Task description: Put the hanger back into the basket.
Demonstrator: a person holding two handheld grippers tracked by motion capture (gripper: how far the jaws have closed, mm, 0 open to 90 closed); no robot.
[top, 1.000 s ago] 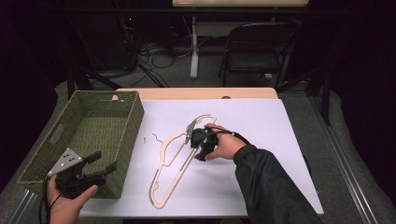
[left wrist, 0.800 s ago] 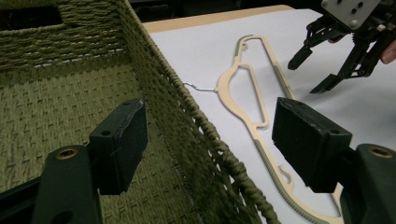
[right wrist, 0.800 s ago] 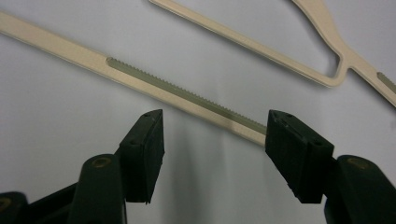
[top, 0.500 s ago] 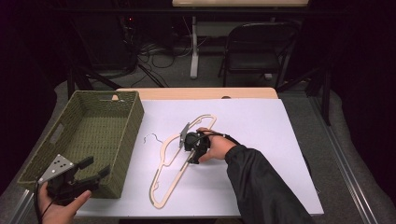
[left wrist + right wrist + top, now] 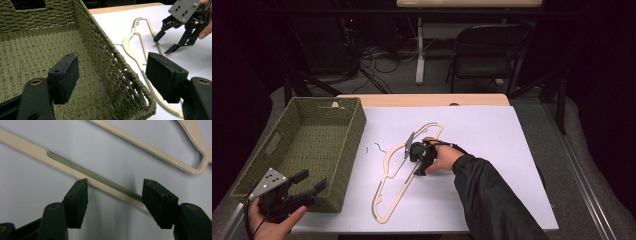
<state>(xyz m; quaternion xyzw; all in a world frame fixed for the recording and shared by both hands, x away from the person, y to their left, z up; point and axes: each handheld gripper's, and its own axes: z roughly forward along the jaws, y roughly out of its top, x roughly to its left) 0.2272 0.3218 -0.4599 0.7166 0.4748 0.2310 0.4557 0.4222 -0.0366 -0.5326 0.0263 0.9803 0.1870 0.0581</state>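
The hanger [image 5: 404, 172] lies flat on the white table [image 5: 512, 150], just beside the basket [image 5: 307, 150]; thin, stiff and light, likely slippery, best pinched across its ridged bar; the right gripper [image 5: 112, 195] straddles that bar, wide; the left gripper [image 5: 112, 75] hovers wide over the basket's corner.

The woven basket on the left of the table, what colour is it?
Olive green, in a woven weave; the woven basket shows best in the left gripper view.

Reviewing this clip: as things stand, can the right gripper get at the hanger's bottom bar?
Probably yes. The right gripper is open, low over the hanger, its fingers straddling the ribbed bar on the white sheet. Nothing lies between them and the bar. The basket sits off to the side.
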